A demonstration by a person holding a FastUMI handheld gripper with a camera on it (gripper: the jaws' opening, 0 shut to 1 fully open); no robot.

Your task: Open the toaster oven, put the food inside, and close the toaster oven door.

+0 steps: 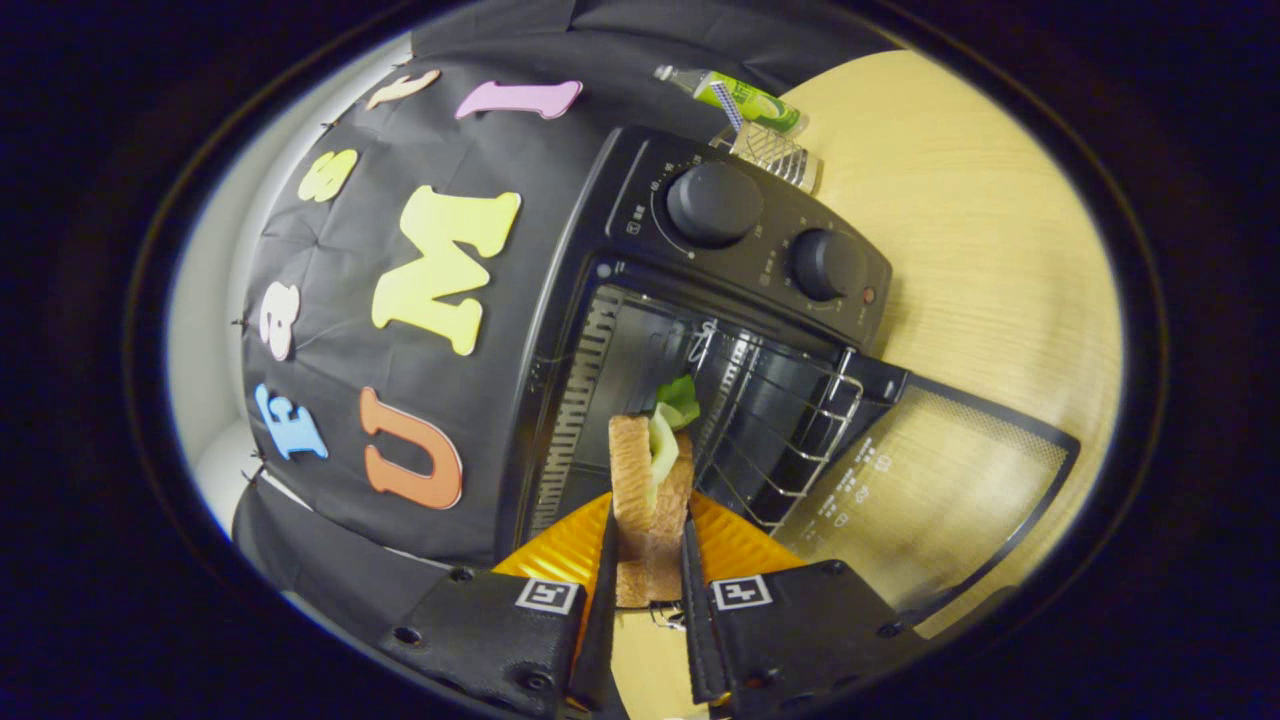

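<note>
The fingers are closed on a sandwich, one finger pressing each bread face, with the lettuce edge pointing forward and up. The sandwich stands on edge, its long axis running straight ahead along the fingers. Directly beyond it lies the toaster oven, with its door swung fully down onto the worktop and the cavity exposed. The wire rack sits inside the cavity, just ahead of the sandwich tip and slightly to one side. Judged state: door-opening step complete, insertion in progress. The coming move depends on keeping the sandwich axis in line with the opening and over the rack before release
</note>
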